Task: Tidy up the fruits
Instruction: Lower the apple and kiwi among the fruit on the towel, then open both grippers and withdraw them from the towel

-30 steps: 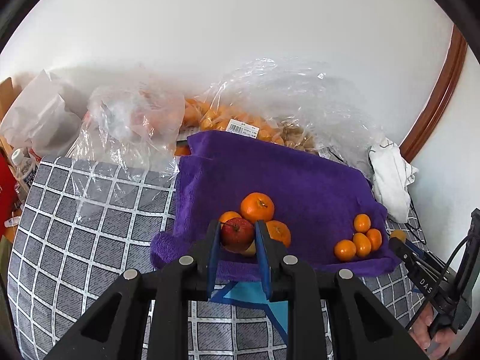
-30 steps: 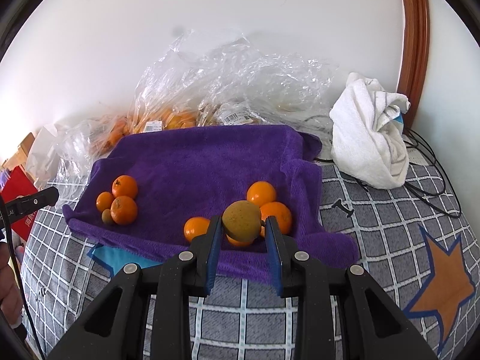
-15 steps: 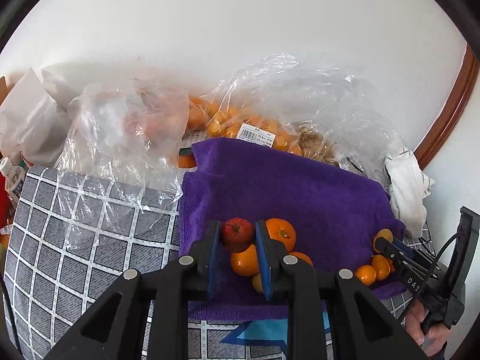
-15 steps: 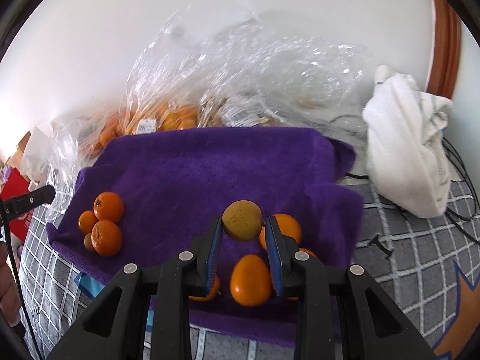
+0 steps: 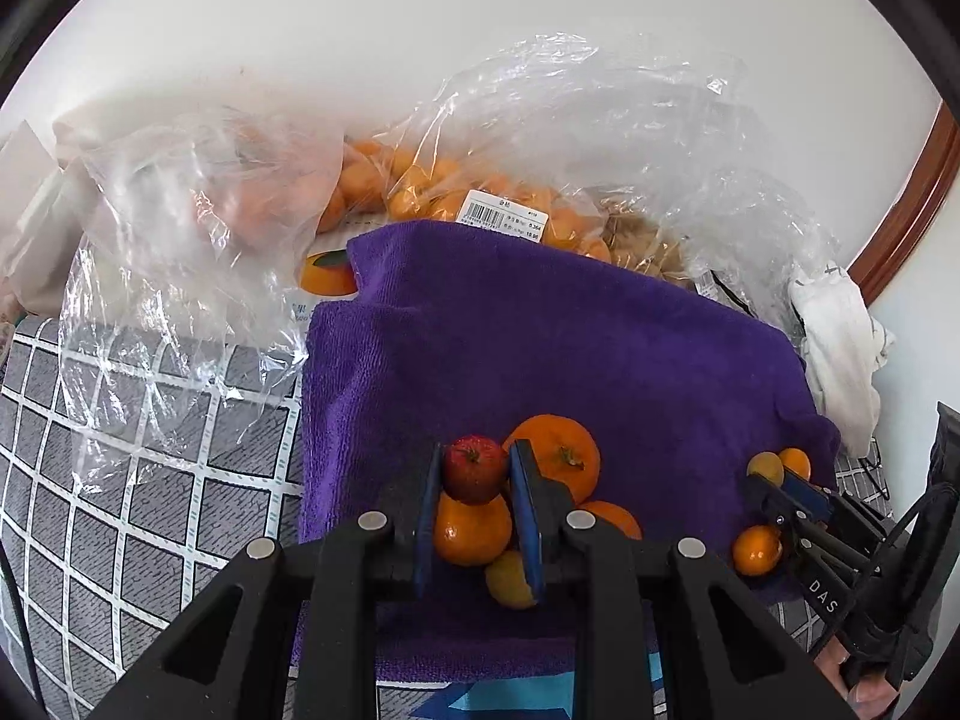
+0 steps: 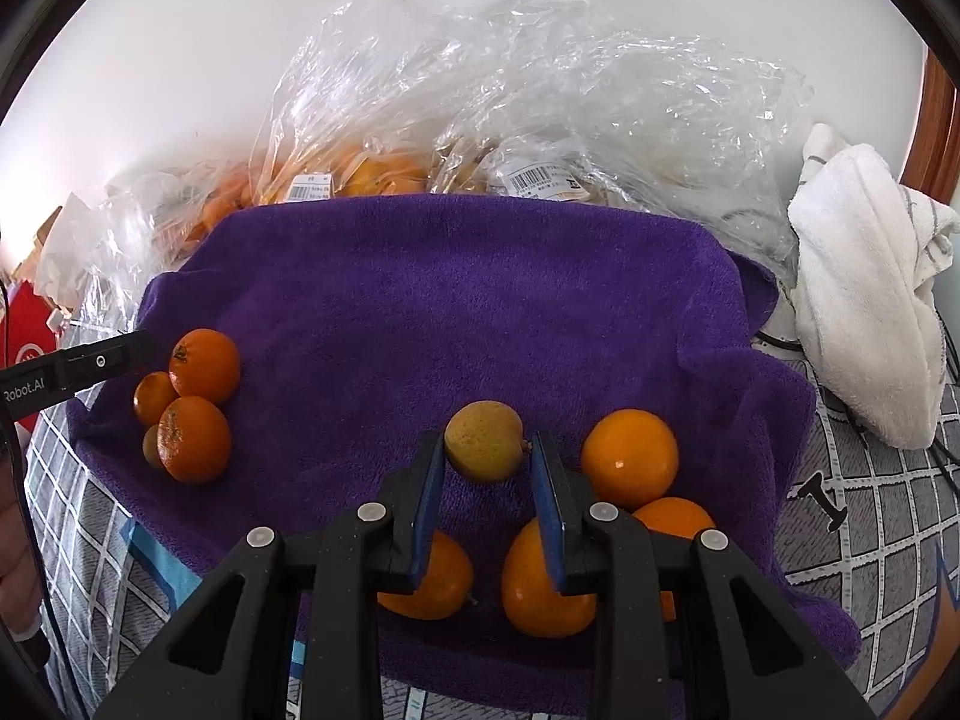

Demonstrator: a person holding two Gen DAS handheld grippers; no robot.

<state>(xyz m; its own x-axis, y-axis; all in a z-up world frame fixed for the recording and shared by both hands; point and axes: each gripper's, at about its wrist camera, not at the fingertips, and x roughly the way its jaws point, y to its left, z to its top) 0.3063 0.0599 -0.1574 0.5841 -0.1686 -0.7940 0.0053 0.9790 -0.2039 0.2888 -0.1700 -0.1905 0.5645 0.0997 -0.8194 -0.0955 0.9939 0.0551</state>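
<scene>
My left gripper [image 5: 475, 468] is shut on a small red apple [image 5: 474, 467], held just above a cluster of oranges [image 5: 555, 462] on the purple towel [image 5: 540, 348]. Between the pads of my right gripper [image 6: 486, 444] sits a yellow-brown round fruit [image 6: 485, 439], and that gripper is shut on it above the towel [image 6: 450, 300]. Several oranges [image 6: 629, 457] lie around and under the right fingers. Another orange cluster [image 6: 195, 402] rests at the towel's left end, beside the tip of the left gripper [image 6: 78, 369]. The right gripper [image 5: 780, 483] shows at the towel's right end.
Clear plastic bags [image 5: 480, 204] of oranges lie behind the towel against the white wall. A crumpled white cloth [image 6: 870, 300] sits to the right. The checked grey cover [image 5: 132, 468] spreads to the left. A person's hand [image 5: 864, 684] shows at the lower right.
Both grippers have moved forward and down over the towel, each still holding its fruit. The orange clusters now lie beneath and beside the fingers instead of ahead of them.
</scene>
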